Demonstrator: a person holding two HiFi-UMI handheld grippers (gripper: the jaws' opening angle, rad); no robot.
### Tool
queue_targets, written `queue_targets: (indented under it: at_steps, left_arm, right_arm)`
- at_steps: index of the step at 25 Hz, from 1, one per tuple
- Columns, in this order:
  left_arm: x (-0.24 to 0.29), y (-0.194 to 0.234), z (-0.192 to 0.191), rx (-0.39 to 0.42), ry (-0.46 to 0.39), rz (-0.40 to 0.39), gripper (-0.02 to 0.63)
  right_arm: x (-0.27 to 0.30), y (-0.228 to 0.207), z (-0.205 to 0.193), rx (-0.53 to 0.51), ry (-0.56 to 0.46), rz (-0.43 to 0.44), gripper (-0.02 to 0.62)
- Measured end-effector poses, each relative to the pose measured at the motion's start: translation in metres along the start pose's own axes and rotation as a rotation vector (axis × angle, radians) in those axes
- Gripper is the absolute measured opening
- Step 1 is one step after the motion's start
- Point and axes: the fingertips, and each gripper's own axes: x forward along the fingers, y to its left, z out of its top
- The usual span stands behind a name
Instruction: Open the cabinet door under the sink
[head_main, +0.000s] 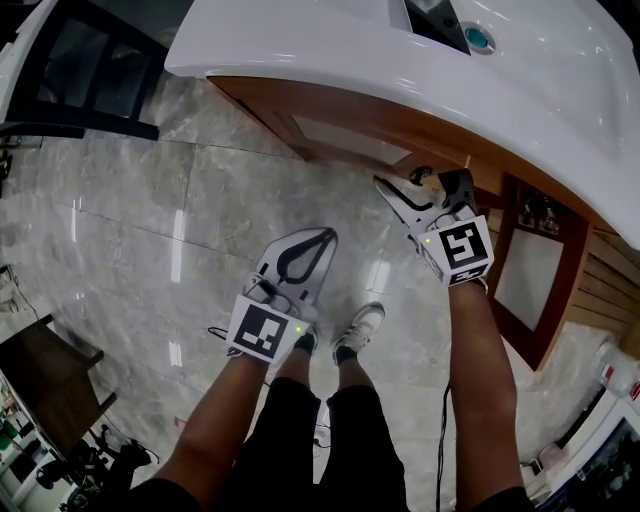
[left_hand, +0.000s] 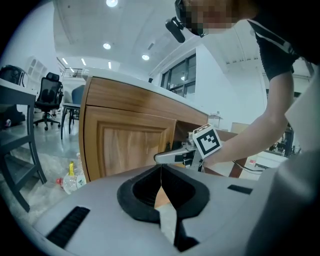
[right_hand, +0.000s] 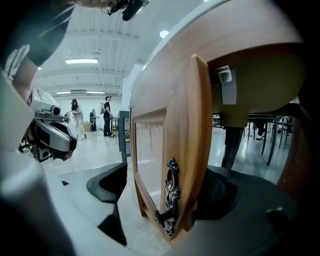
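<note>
A white sink counter (head_main: 400, 60) tops a wooden cabinet (left_hand: 130, 140). One cabinet door (right_hand: 175, 150) stands ajar, seen edge-on, with an ornate dark metal handle (right_hand: 170, 197) on its edge. My right gripper (right_hand: 162, 192) straddles that edge, one jaw against each face, shut on the door. From the head view the right gripper (head_main: 425, 182) sits just under the counter's rim. My left gripper (head_main: 312, 240) hangs lower over the floor, shut with nothing in it. The left gripper (left_hand: 161, 172) points at the cabinet's closed left door (left_hand: 135, 145).
Another framed door (head_main: 535, 270) stands swung wide open at the right. Black furniture legs (head_main: 70, 90) are at the top left and a dark table (head_main: 50, 370) at the bottom left. Plastic bottles (left_hand: 70, 177) lie on the marble floor by the cabinet's corner. The person's shoes (head_main: 357, 330) are below the grippers.
</note>
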Motion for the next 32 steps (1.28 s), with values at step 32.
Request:
queue_targets:
  at_steps: [32]
  left_arm:
    - [-0.121,0.009,-0.034,0.025,0.045,0.117,0.023]
  right_arm:
    - [-0.044,0.149,0.0,0.156,0.046,-0.088,0.402]
